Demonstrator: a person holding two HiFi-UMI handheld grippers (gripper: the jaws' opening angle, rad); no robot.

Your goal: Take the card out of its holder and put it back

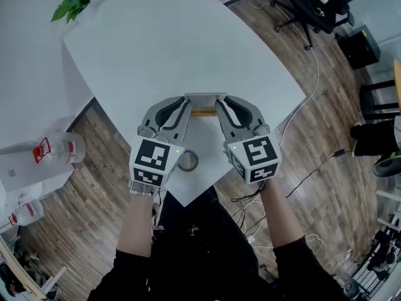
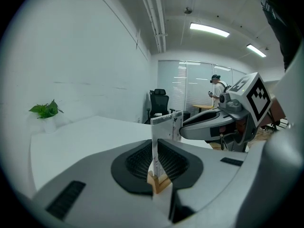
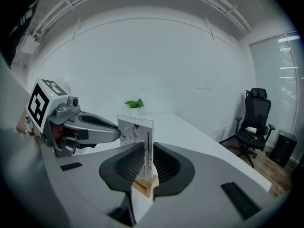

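Both grippers clenched on one card, with nothing clearly holding its base

Nearest the person, a tape roll (image 1: 188, 160) lies on the table (image 1: 156, 49) just under the two grippers. The left gripper (image 1: 185, 103) and right gripper (image 1: 220, 103) each pinch an opposite end of the upright card (image 1: 205, 96), which sits in the slot of its wooden holder (image 1: 203, 112) over the table. In both gripper views the pads close flat on the card, and the holder sits low in the gap behind them. I cannot tell whether the pads also pinch the holder. If they do not, a pull may carry the holder along until it slips off and drops. Uneven pulling or twisting between the two hands could bend the card or jam it in the slot.
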